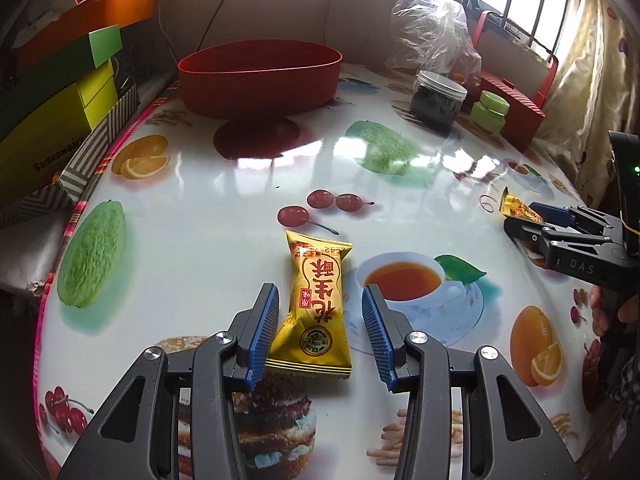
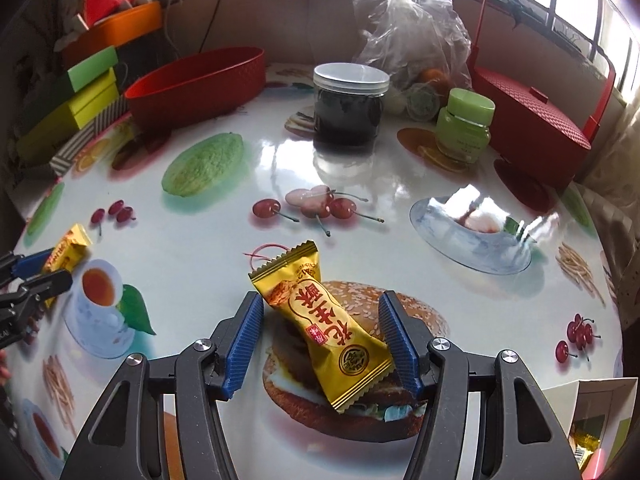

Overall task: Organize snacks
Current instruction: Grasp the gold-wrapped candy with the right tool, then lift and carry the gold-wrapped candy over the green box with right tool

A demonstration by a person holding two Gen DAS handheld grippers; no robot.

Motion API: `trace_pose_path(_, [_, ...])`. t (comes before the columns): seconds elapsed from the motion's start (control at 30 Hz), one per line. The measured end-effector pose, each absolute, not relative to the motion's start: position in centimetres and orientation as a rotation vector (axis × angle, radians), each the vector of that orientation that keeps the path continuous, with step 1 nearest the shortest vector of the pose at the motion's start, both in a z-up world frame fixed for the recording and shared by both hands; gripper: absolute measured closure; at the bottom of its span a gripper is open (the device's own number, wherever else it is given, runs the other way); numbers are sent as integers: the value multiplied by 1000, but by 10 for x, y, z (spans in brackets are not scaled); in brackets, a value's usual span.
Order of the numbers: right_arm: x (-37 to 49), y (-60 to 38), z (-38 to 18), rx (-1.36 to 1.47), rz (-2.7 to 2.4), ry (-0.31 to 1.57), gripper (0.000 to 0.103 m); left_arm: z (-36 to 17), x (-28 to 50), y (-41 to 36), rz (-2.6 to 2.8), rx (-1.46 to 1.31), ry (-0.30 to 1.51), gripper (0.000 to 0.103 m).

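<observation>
Two yellow snack packets lie on the fruit-print table. In the left wrist view, one packet (image 1: pixel 316 304) lies between the fingers of my open left gripper (image 1: pixel 320 300), its left edge against the left pad (image 1: pixel 262 328). In the right wrist view, the other packet (image 2: pixel 324 324) lies slanted between the fingers of my open right gripper (image 2: pixel 322 308), touching the right pad (image 2: pixel 400 344). Each view shows the other gripper at its edge, the right gripper (image 1: pixel 524 226) and the left gripper (image 2: pixel 44 268), around its packet (image 1: pixel 516 206) (image 2: pixel 68 248). A red oval bowl (image 1: pixel 260 76) (image 2: pixel 196 80) stands at the back.
A dark jar with a clear lid (image 2: pixel 350 104), a small green jar (image 2: pixel 464 124), a red basket with a handle (image 2: pixel 536 120) and a clear plastic bag (image 2: pixel 408 24) stand at the back right. Stacked coloured boxes (image 1: pixel 60 112) line the left edge. A paper box (image 2: pixel 592 412) sits at the near right.
</observation>
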State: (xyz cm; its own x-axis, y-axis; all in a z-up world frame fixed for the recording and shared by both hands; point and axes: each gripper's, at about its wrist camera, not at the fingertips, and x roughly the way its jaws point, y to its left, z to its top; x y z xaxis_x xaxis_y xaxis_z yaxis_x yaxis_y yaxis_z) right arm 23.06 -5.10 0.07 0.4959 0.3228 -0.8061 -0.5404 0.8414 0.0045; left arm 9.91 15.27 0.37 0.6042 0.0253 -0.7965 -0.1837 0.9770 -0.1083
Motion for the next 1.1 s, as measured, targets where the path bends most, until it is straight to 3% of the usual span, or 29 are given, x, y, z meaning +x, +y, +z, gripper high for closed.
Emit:
trace_pose_path(0.23, [231,-53,-1,-235,525,915,46,4,98,158,119,-229,903,58])
trace_pose_path(0.43, [227,-56,0,-218,511,906,67,4,96,158,118,-241,897,60])
trace_pose_path(0.5, [226,-57,1,-214,509,905,73,5,97,158,118,-245,899,73])
trace_pose_path(0.57, [225,-57,1,-214,506,903,78,4,97,157,119,-244,898,73])
trace_pose_path(1.1, [216,-72,4,-153,462,899,82,14,92,149,108,-244,876,76])
